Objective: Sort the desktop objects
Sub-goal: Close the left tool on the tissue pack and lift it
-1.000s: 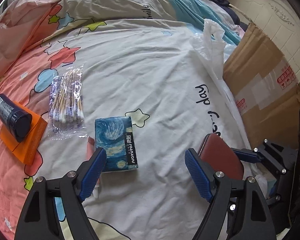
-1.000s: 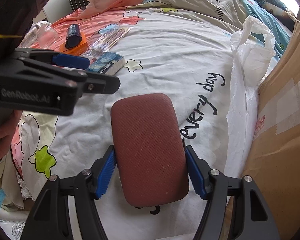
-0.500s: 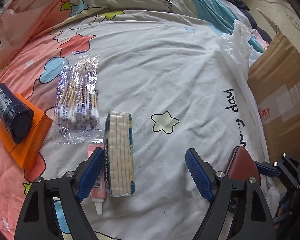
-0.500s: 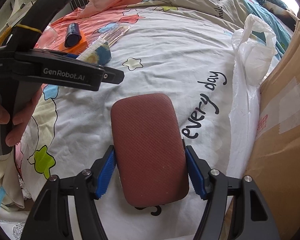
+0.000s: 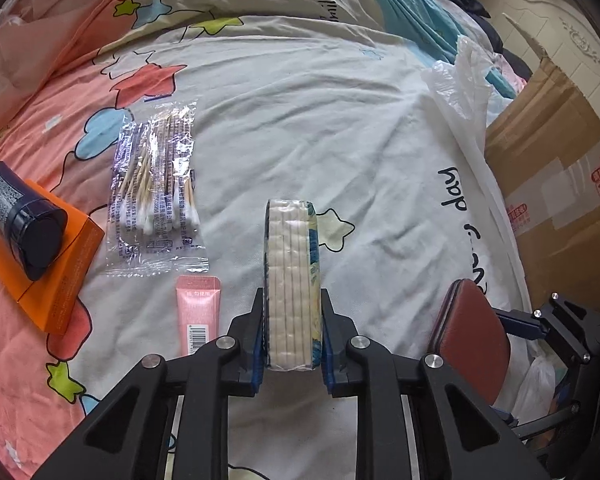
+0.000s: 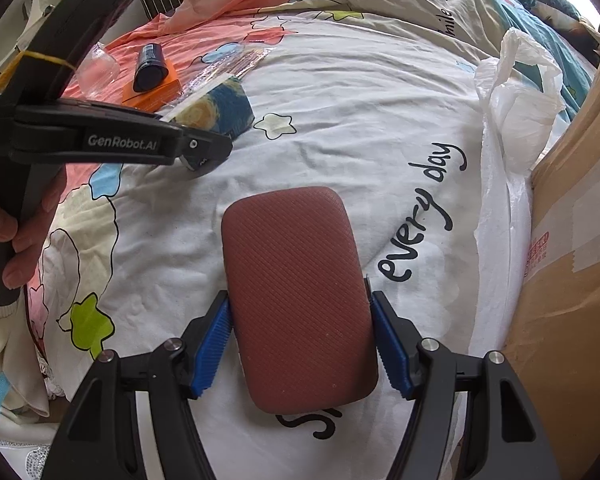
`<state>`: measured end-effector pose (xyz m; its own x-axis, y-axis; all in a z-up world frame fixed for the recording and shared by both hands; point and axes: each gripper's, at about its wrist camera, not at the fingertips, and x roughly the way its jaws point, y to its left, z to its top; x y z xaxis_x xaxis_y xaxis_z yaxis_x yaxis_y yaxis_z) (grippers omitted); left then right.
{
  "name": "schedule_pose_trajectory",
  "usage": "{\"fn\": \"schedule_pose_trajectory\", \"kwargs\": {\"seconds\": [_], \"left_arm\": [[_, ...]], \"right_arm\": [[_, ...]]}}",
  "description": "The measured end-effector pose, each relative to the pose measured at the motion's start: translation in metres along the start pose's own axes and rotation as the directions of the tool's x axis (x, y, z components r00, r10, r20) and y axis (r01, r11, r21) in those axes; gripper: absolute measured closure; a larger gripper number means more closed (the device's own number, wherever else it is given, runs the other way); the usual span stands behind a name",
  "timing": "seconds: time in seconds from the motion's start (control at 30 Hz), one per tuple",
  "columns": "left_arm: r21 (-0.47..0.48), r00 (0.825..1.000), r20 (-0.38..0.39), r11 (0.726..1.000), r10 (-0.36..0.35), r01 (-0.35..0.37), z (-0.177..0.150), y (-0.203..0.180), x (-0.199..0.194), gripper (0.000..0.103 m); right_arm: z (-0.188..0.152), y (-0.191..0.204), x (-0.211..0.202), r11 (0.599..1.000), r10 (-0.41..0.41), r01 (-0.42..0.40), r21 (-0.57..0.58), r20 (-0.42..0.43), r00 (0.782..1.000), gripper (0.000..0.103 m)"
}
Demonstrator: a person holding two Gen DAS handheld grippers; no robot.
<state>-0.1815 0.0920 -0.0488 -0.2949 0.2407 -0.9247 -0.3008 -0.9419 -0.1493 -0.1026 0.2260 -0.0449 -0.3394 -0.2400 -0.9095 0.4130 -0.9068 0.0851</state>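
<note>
Taking the tissue pack as my landmark: farthest to its left I note a dark tube lying on an orange box, then a bag of cotton swabs and, nearer, a pink sachet flat on the bedspread. My left gripper clamps the pack on edge. To its right, my right gripper squeezes a maroon case; farther right stands a cardboard box.

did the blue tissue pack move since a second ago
Yes. The tissue pack lay flat beside the cotton swab bag; now it stands on edge, clamped in the left gripper, further right of the bag.
</note>
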Motion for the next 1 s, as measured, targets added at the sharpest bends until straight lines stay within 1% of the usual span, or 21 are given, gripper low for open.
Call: {"fn": "schedule_pose_trajectory", "kwargs": {"seconds": [0.17, 0.33, 0.47, 0.6, 0.67, 0.8, 1.0], "left_arm": [[0.047, 1.0, 0.017, 0.999, -0.011, 0.01, -0.002, -0.016, -0.018, 0.081], [0.1, 0.998, 0.055, 0.995, -0.011, 0.006, -0.007, -0.035, -0.043, 0.081], [0.121, 0.996, 0.077, 0.992, -0.036, 0.026, -0.011, -0.045, -0.063, 0.081], [0.137, 0.993, 0.111, 0.99, -0.037, 0.021, -0.015, -0.054, -0.084, 0.081], [0.137, 0.991, 0.125, 0.99, -0.045, 0.027, -0.016, -0.056, -0.094, 0.081], [0.139, 0.988, 0.151, 0.99, -0.038, 0.017, -0.021, -0.061, -0.112, 0.081], [0.145, 0.982, 0.182, 0.989, -0.048, 0.022, -0.029, -0.069, -0.134, 0.081]], "right_arm": [[0.0, 0.001, -0.008, 1.0, -0.007, 0.007, 0.001, 0.02, 1.0, 0.039], [-0.002, 0.007, -0.026, 1.0, -0.028, 0.028, -0.008, 0.052, 0.998, 0.039], [-0.003, 0.012, -0.042, 0.999, -0.039, 0.041, -0.016, 0.082, 0.996, 0.039], [-0.006, 0.019, -0.061, 0.998, -0.052, 0.055, -0.025, 0.115, 0.992, 0.039], [-0.008, 0.023, -0.074, 0.998, -0.058, 0.063, -0.027, 0.137, 0.989, 0.039], [-0.012, 0.025, -0.098, 0.997, -0.07, 0.075, -0.019, 0.181, 0.981, 0.039], [-0.018, 0.018, -0.138, 0.995, -0.097, 0.095, 0.018, 0.25, 0.963, 0.039]]}}
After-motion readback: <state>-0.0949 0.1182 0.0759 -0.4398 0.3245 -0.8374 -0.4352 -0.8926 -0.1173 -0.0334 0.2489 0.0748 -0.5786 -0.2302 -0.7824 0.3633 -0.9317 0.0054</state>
